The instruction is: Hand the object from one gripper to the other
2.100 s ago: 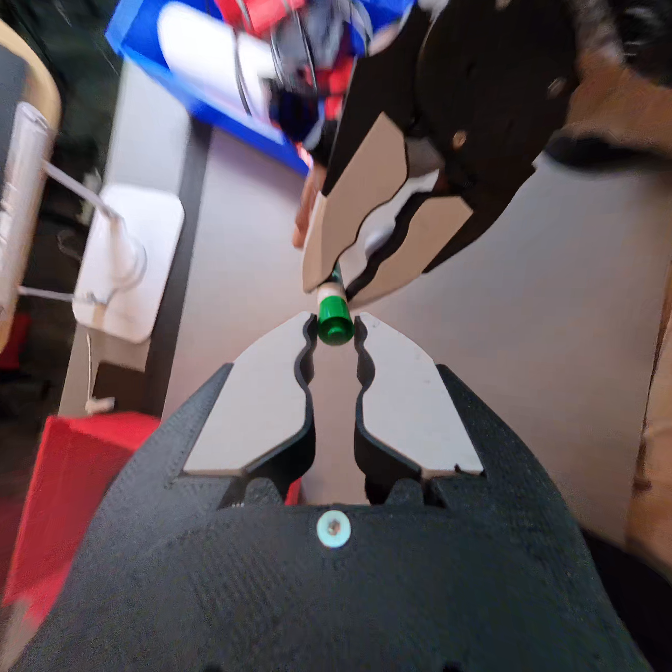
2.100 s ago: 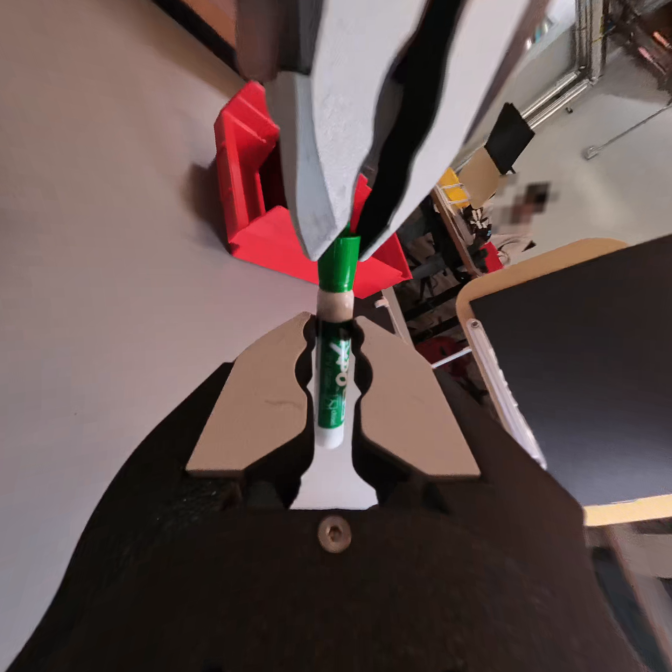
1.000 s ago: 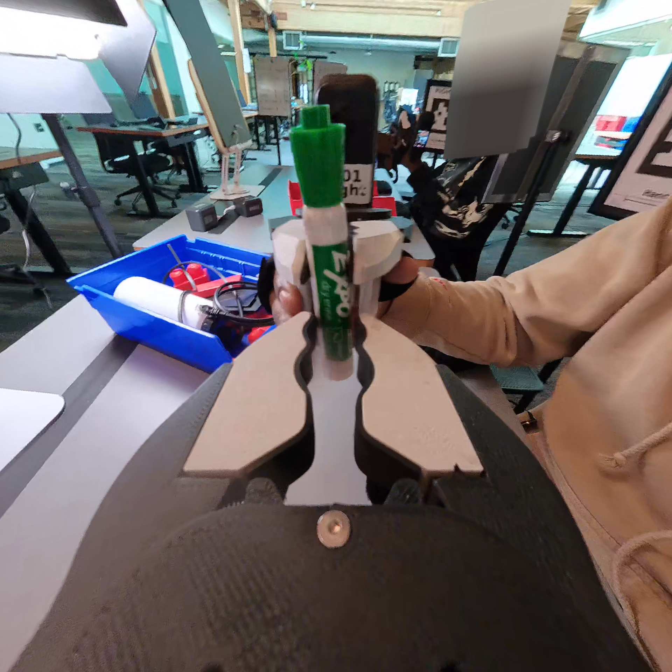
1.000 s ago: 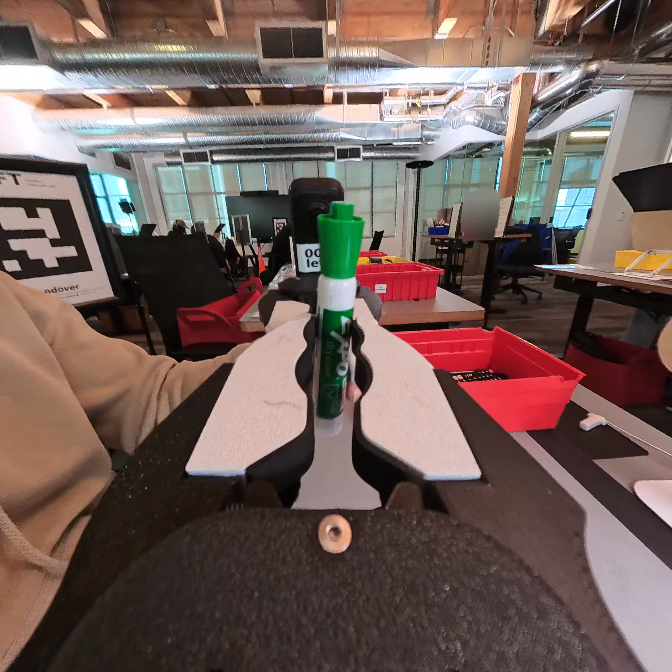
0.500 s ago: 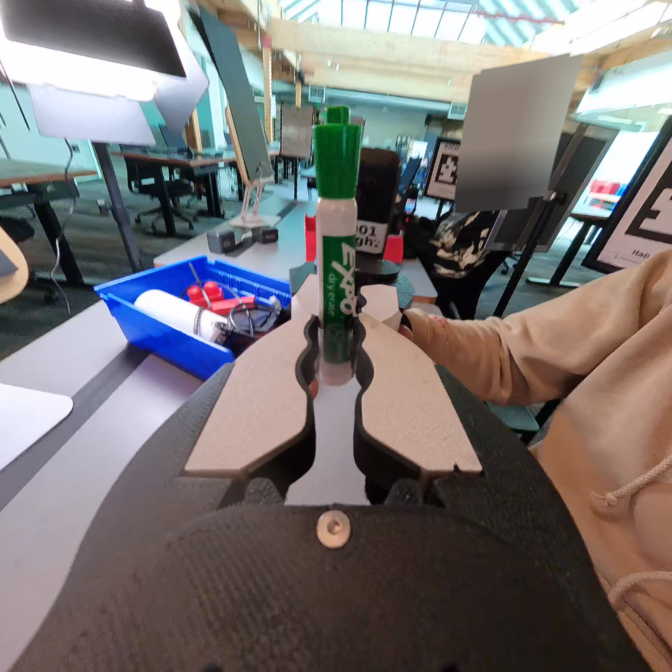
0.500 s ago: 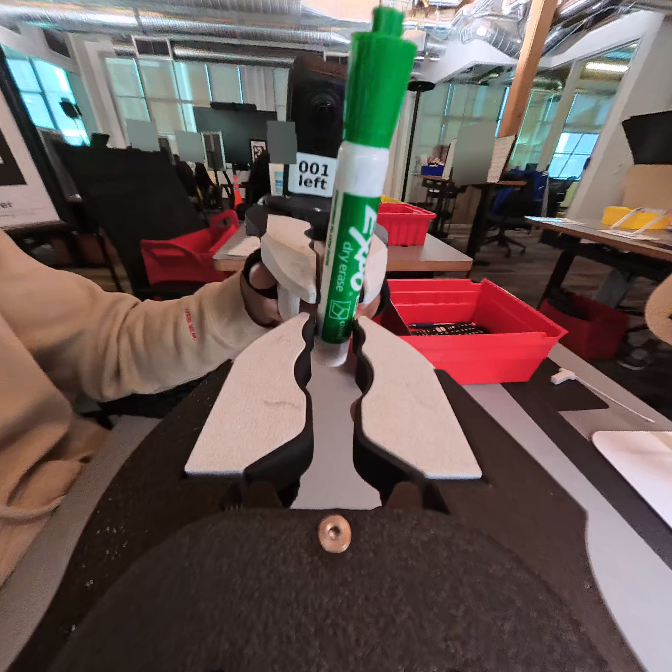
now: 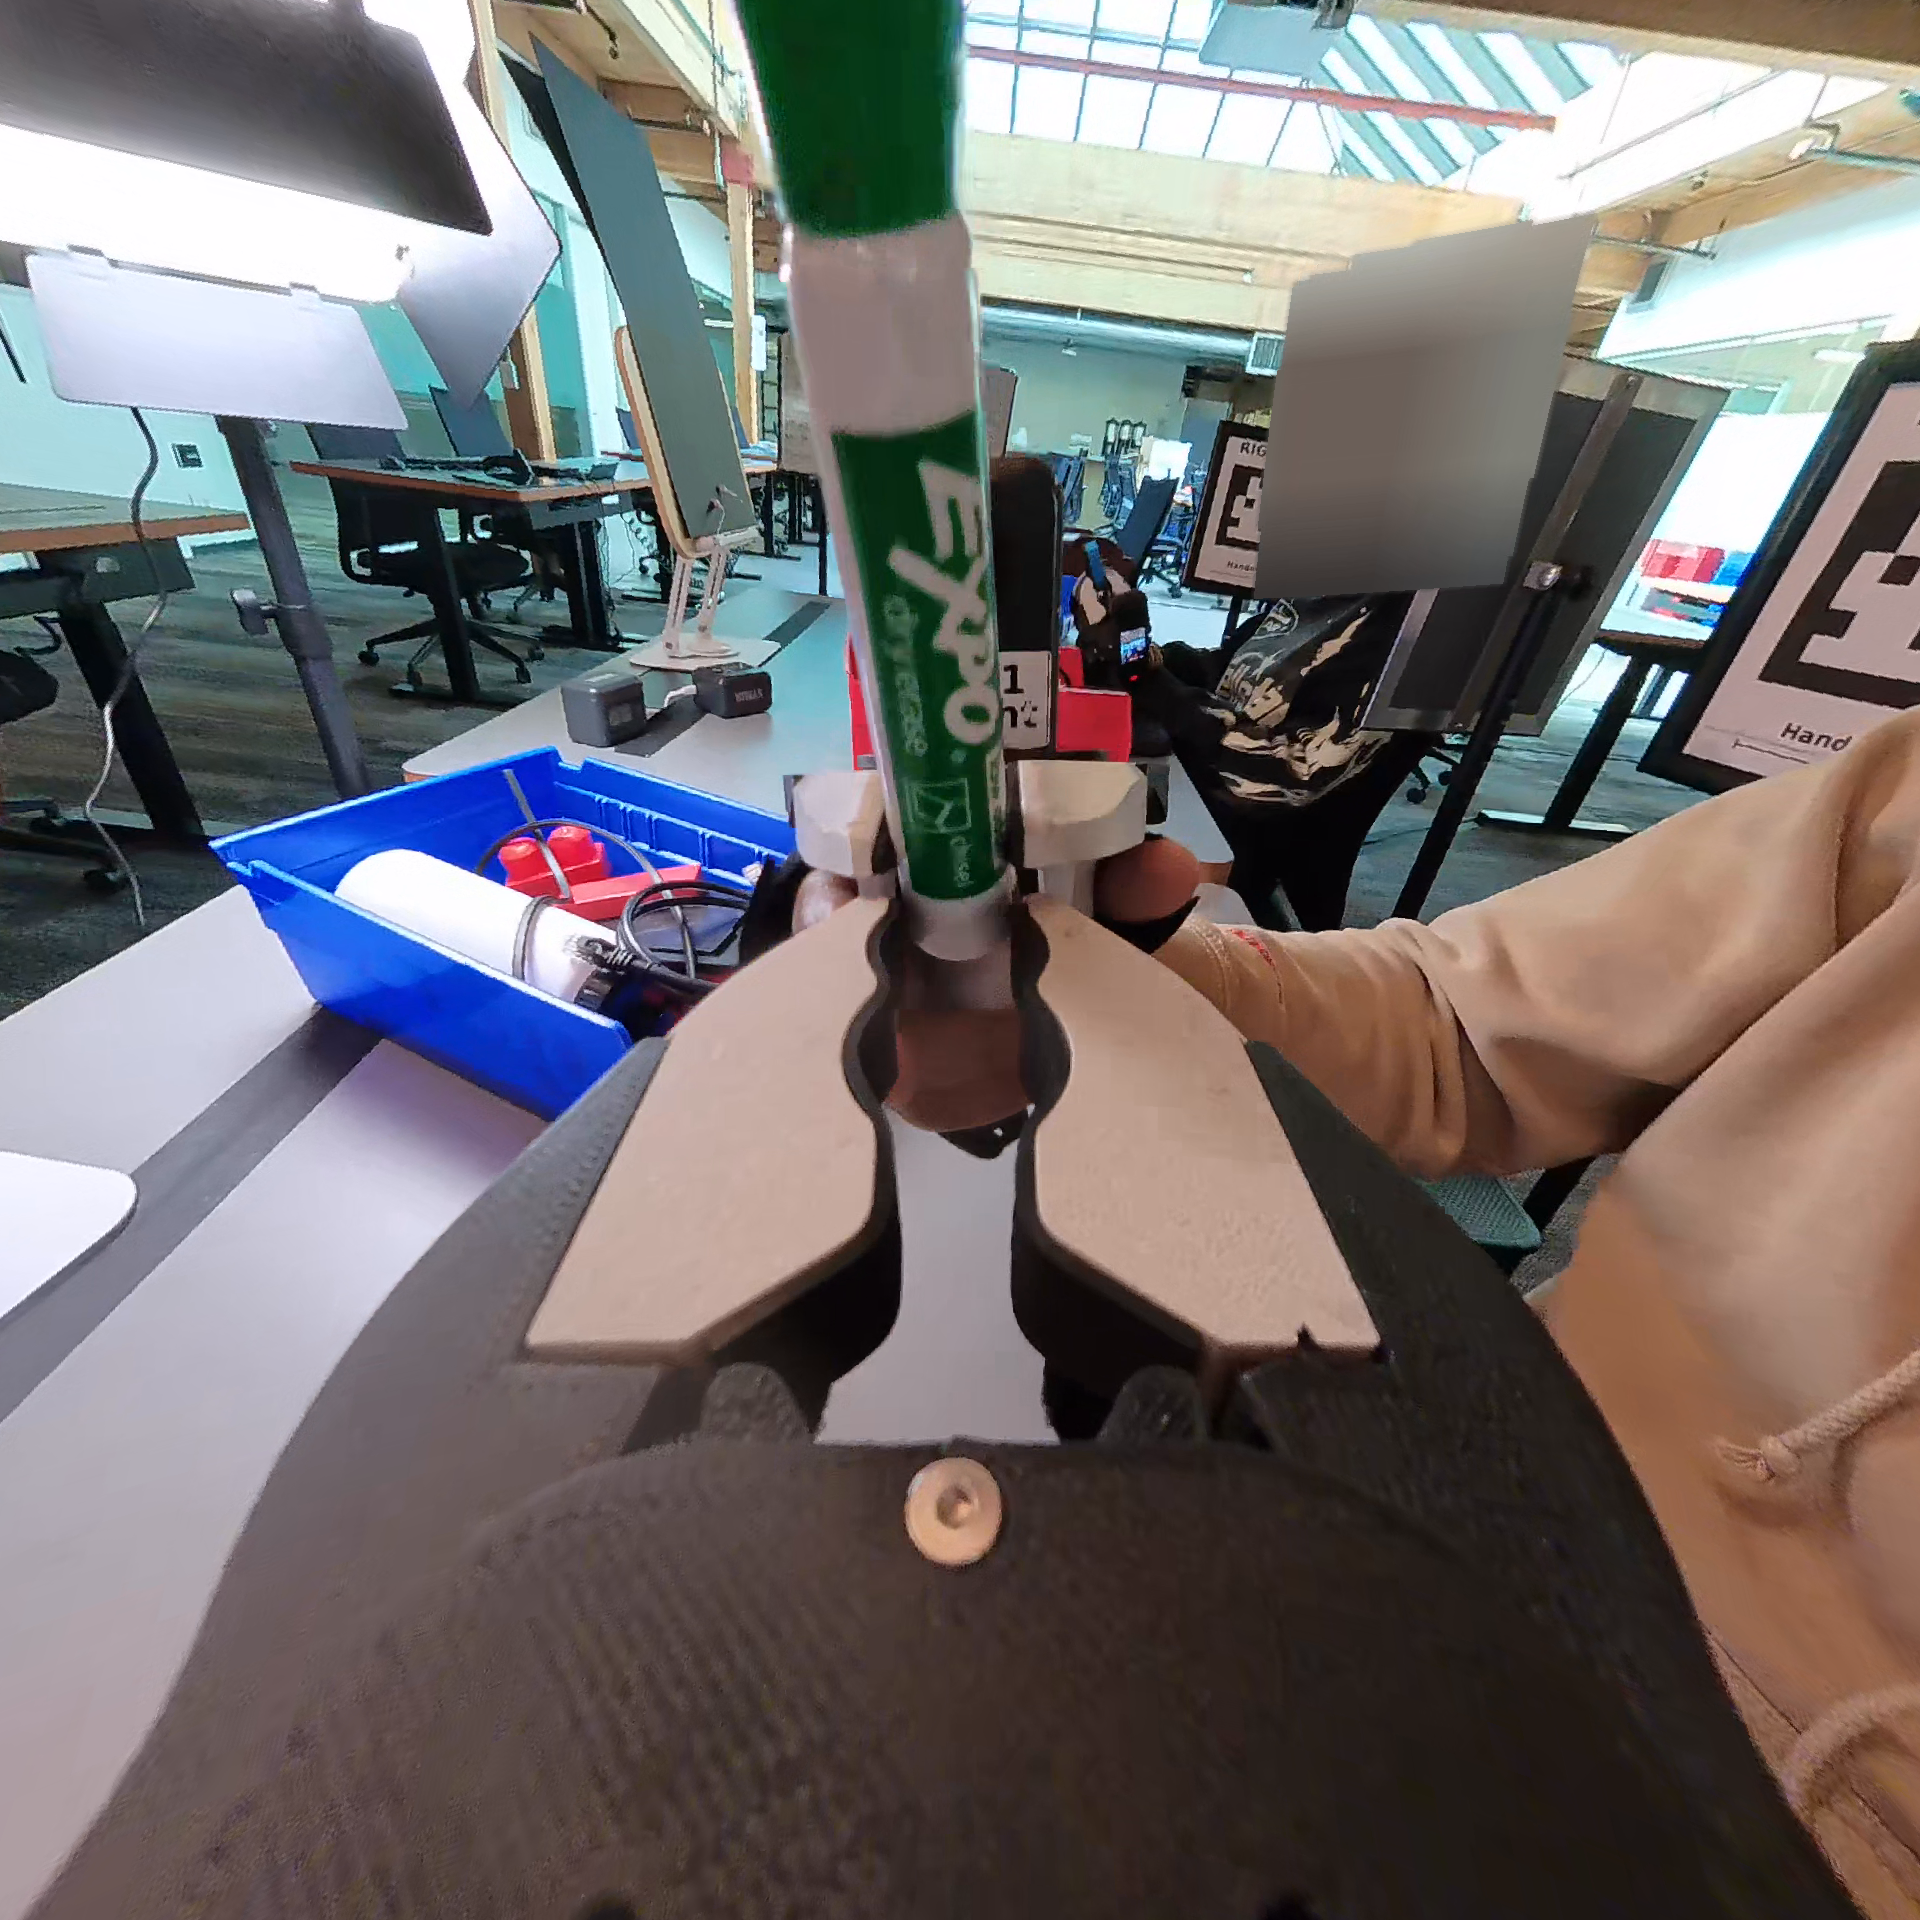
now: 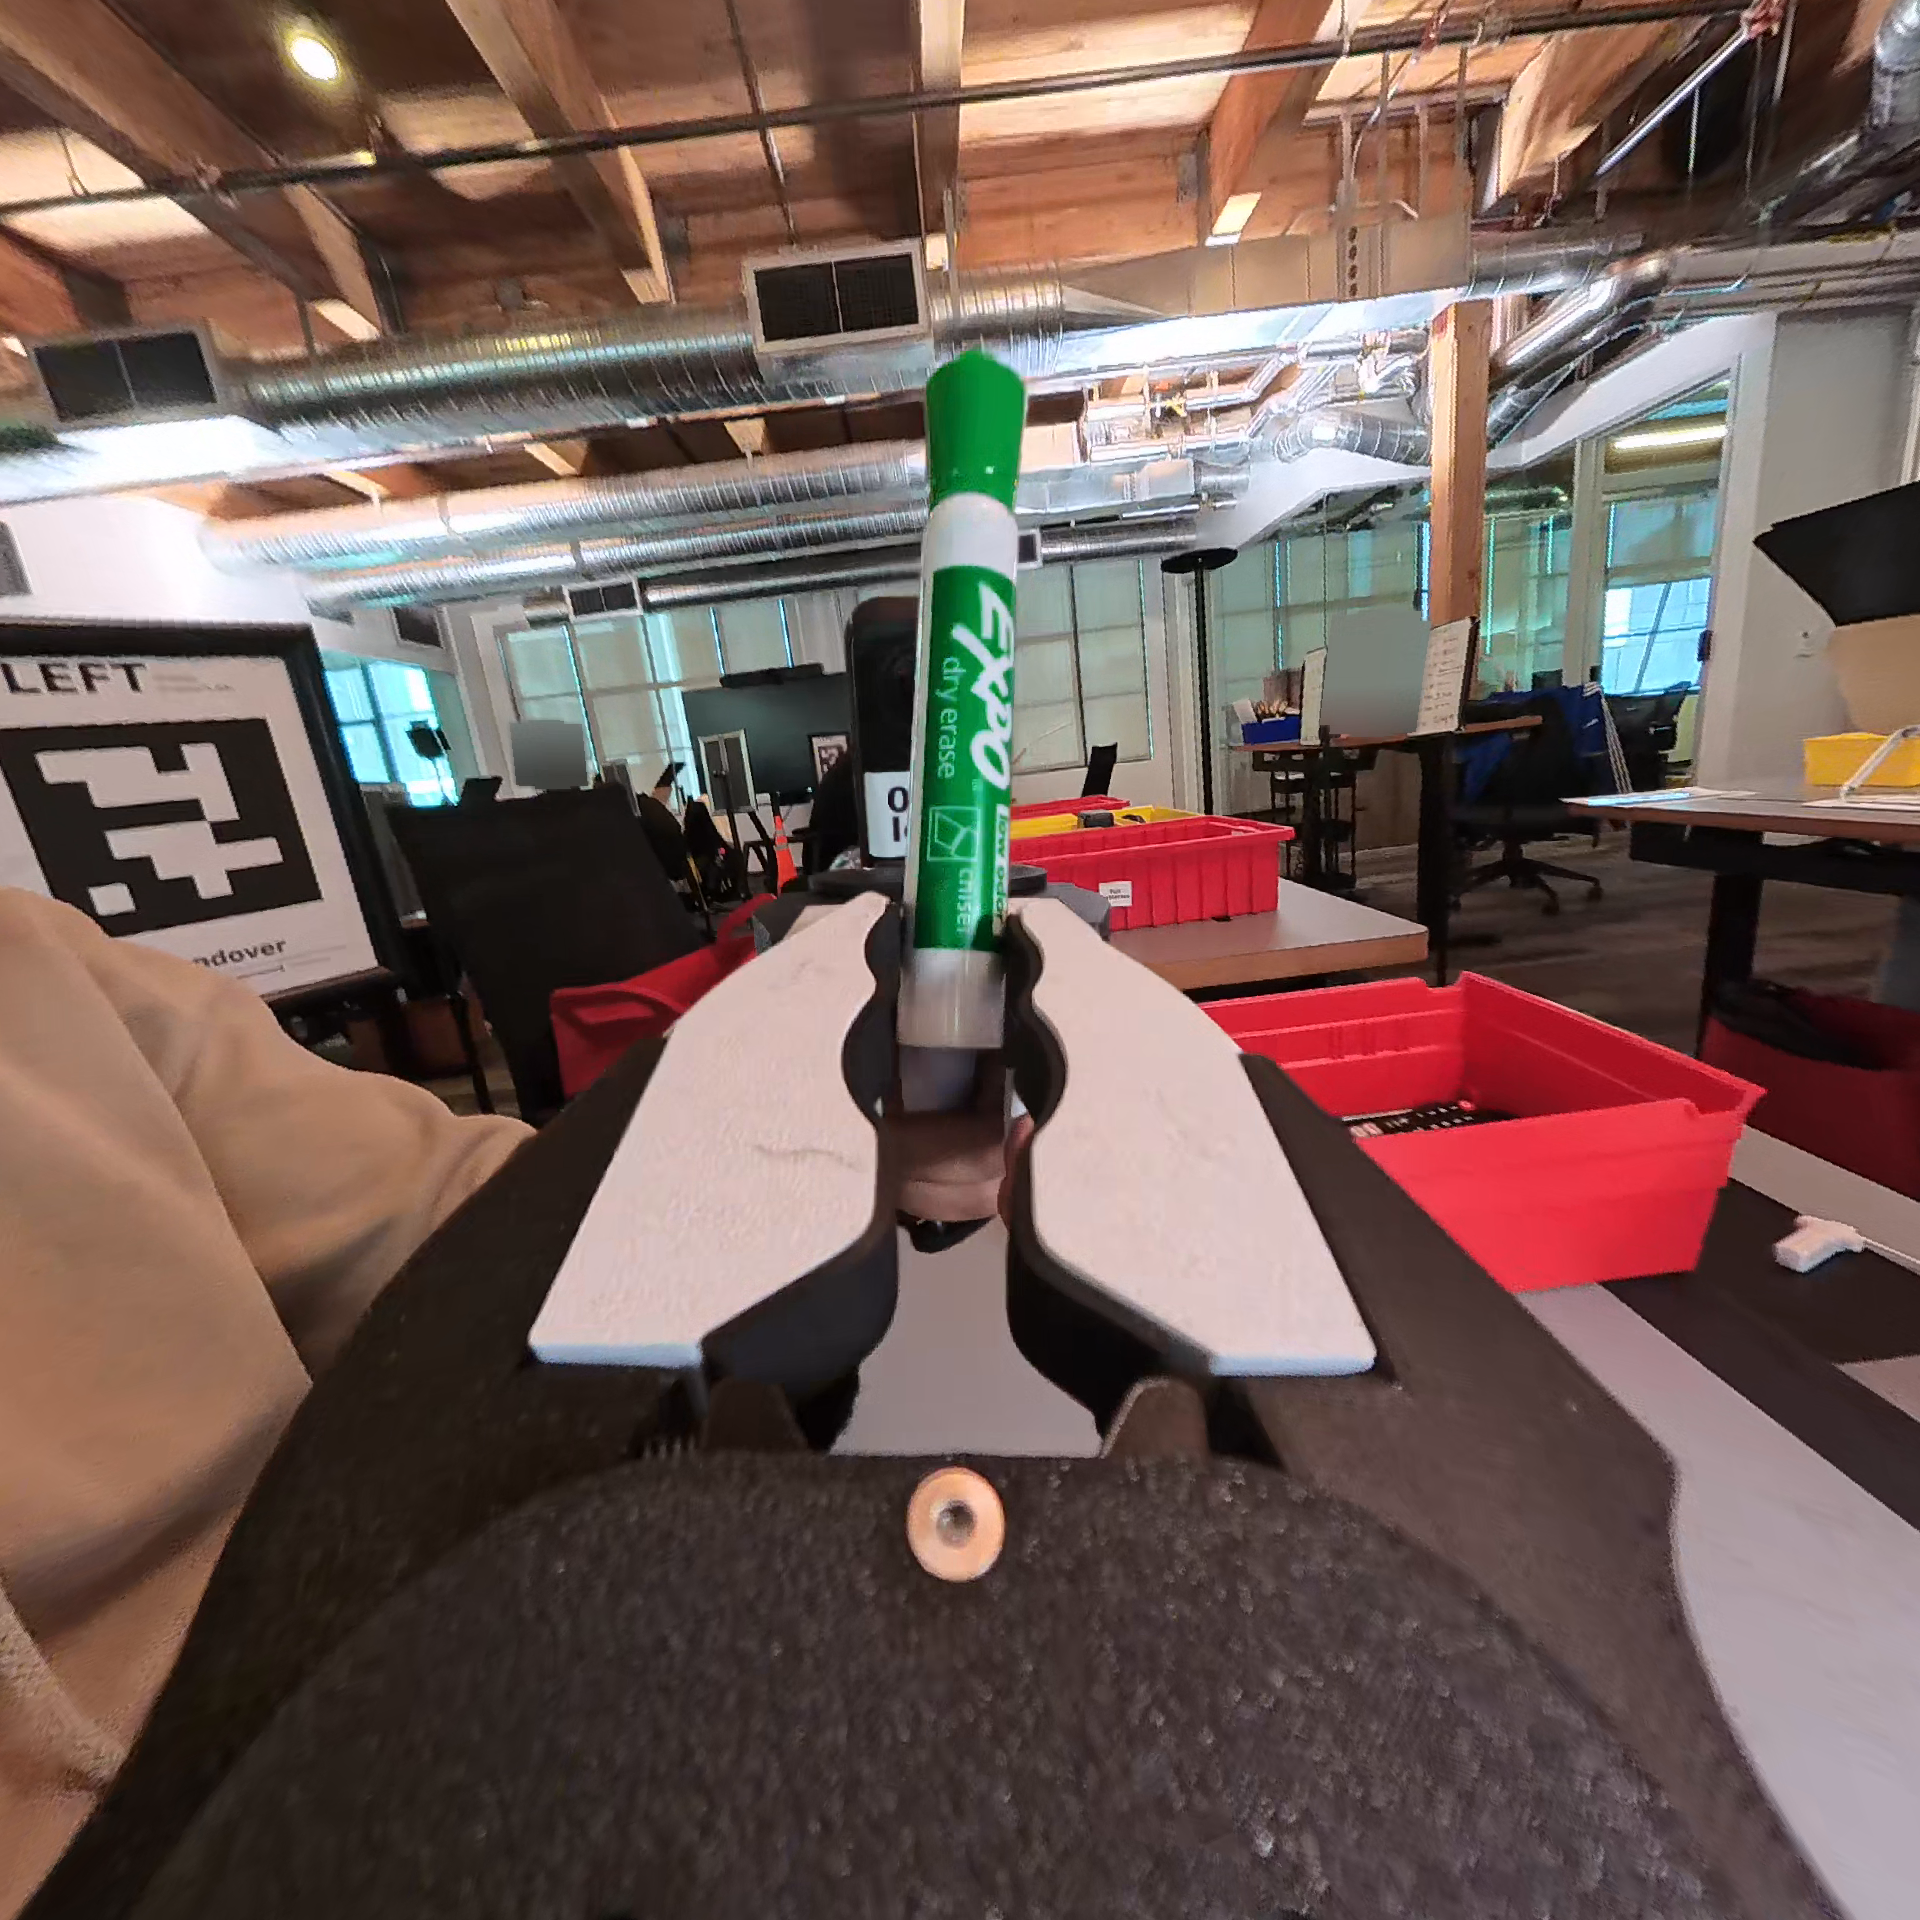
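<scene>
A green dry-erase marker (image 7: 925, 644) stands upright in the air, cap up. In the left wrist view my left gripper (image 7: 958, 925) is shut on its white lower end. The right gripper's fingers (image 7: 1081, 816) flank the barrel just beyond. In the right wrist view the marker (image 8: 961, 748) has the same lower end pinched between the tips of my right gripper (image 8: 953, 935). The two grippers face each other tip to tip, so the left one is mostly hidden there. The marker's top leans toward the left camera.
A blue bin (image 7: 416, 956) of cables and parts sits on the grey table (image 7: 156, 1039) at the left. A red bin (image 8: 1558, 1184) sits at the right in the right wrist view. A person's beige sleeve (image 7: 1558, 987) holds the right gripper. A white pad (image 7: 52, 1216) lies at the table's edge. Only a small space, under 4 cm, lies between the two pairs of fingers.
The marker has tipped from leaning toward the right camera to leaning toward the left one. It now sits farther out at both sets of fingertips. Both grippers stay face to face on it.
</scene>
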The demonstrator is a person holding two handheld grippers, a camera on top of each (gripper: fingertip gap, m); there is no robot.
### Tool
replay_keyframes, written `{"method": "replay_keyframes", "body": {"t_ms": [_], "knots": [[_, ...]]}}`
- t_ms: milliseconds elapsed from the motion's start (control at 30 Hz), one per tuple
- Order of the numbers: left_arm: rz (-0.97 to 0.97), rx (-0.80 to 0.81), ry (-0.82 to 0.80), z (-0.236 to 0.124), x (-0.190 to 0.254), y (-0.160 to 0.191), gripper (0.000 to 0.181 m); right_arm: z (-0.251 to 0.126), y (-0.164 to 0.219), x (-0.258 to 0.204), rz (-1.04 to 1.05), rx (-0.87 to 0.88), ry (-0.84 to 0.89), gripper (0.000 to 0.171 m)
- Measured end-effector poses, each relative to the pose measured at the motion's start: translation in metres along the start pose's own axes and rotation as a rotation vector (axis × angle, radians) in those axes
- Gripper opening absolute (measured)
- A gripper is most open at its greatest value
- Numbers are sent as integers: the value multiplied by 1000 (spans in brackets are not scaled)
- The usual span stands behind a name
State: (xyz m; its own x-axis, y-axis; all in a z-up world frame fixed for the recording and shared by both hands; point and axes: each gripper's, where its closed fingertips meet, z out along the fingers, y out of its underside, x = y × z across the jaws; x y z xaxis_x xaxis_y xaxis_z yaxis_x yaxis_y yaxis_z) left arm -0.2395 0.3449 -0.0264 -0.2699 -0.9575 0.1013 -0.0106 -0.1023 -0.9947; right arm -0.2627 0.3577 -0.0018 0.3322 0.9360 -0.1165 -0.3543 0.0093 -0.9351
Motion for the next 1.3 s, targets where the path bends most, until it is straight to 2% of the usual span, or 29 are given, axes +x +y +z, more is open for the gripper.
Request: {"method": "replay_keyframes", "body": {"t_ms": [200, 333, 433, 467, 533, 600, 700, 767, 867, 967, 1133, 1233, 1300], "knots": [[-37, -98, -22, -2, -8, 13, 19, -3, 10, 9, -14, -76, 32, 19], [-47, -191, -47, -6, -15, 26, 19, -11, 8, 16, -73, -150, 83, 33], [-47, -251, -43, -4, -13, 37, 19, -13, 17, 17, -111, -229, 95, 37], [-42, -269, -39, -2, -12, 40, 19, -11, 22, 17, -119, -257, 96, 36], [-31, -292, -45, -1, -13, 44, 19, -9, 33, 17, -146, -310, 98, 21], [0, -280, -46, -3, -13, 44, 19, -9, 34, 16, -163, -318, 97, 19], [25, -216, -34, -11, -11, 32, 35, -12, 28, 14, -159, -304, 85, 19], [25, -133, -22, -16, -8, 16, 33, -14, 26, 15, -143, -290, 79, 19], [35, -100, -28, -17, -6, 8, 32, -12, 35, 14, -138, -315, 66, 19], [58, -112, -56, -13, -7, 10, 19, -5, 48, 11, -147, -345, 50, 19], [30, -157, -78, -17, -14, 15, 19, -7, 51, 13, -153, -368, 61, 19], [23, -204, -92, -20, -19, 22, 19, -14, 41, 17, -158, -359, 81, 29], [33, -259, -98, -20, -21, 32, 18, -16, 30, 16, -155, -320, 83, 30]]}}
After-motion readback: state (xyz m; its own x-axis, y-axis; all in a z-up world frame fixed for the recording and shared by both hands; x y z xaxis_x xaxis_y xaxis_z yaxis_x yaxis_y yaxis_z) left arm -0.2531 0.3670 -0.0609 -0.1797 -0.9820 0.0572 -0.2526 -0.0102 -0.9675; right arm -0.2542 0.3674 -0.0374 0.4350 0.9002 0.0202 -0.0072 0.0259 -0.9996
